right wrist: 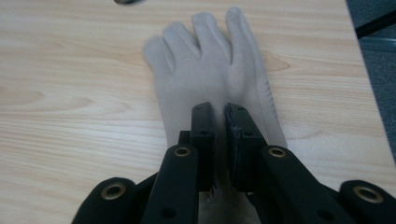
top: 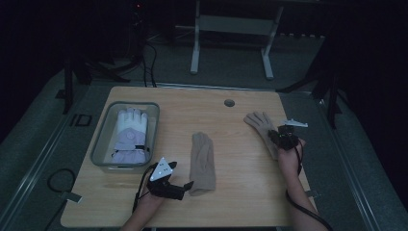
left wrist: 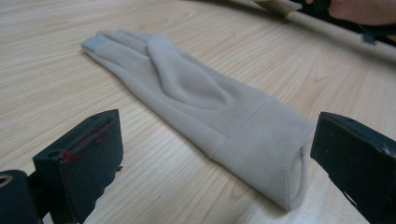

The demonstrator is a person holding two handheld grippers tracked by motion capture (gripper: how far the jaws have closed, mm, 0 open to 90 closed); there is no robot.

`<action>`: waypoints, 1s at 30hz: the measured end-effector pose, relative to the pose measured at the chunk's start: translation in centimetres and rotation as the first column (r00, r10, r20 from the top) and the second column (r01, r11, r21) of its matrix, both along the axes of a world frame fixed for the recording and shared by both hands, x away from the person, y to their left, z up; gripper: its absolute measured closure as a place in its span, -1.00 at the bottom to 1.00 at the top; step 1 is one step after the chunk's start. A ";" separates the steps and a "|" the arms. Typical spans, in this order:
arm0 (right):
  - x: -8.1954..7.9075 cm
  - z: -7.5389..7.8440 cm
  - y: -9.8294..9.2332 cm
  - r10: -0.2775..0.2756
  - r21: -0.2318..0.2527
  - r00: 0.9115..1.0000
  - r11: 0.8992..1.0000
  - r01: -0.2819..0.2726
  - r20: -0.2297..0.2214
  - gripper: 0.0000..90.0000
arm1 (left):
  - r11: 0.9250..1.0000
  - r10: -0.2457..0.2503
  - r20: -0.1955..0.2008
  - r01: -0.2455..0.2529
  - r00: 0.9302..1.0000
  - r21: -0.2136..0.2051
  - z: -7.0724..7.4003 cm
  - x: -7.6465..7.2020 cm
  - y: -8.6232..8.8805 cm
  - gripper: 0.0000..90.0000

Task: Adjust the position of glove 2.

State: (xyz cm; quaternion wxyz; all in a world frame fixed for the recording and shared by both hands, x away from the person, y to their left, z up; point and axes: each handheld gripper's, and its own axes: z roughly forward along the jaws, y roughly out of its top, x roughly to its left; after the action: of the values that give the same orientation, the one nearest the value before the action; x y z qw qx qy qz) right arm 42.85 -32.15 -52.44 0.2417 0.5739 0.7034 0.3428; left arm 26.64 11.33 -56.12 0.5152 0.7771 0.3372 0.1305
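While the middle glove (top: 202, 163) lies flat on the wooden table (top: 240, 202), the left gripper (top: 185, 187) sits at its cuff with jaws spread wide, one on each side of the cuff, holding nothing. Right of that glove, the right gripper (top: 281, 137) has its jaws nearly closed, pinching a second tan glove (right wrist: 210, 70). Left of the middle glove, a grey bin (top: 103, 139) holds white and lilac gloves (top: 131, 134).

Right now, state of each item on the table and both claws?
Left claw: open, jaws either side of the middle glove's cuff.
Right claw: shut on right glove.
Middle glove: flat on the table.
Right glove: flat, pinched near the wrist.
Bin: open-topped, holds white-lavender gloves.
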 end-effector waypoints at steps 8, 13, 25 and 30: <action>-3.5 2.4 0.8 -0.061 -0.015 0.997 0.998 0.062 0.052 0.83 | 1.000 0.004 0.010 -0.004 1.000 0.012 0.1 0.0 0.1 -0.94; -6.2 2.6 1.0 -0.109 -0.004 0.992 0.994 0.110 0.061 0.83 | 1.000 -0.021 0.019 0.021 1.000 0.001 0.3 -0.1 0.1 -0.94; -10.2 0.2 0.9 -0.151 -0.005 0.988 0.988 0.152 0.026 0.82 | 1.000 -0.015 0.022 0.015 1.000 0.004 0.3 0.0 0.2 -0.94; -10.1 -1.7 0.5 -0.173 -0.025 0.985 0.985 0.172 -0.017 0.74 | 1.000 -0.022 0.026 0.022 0.999 0.010 0.3 0.0 0.1 -0.94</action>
State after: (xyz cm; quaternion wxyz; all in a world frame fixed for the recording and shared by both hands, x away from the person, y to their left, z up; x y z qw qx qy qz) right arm 32.79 -31.61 -54.14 0.2707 0.6330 0.6573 0.3068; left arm 26.59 11.44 -55.80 0.5173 0.7813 0.3214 0.1365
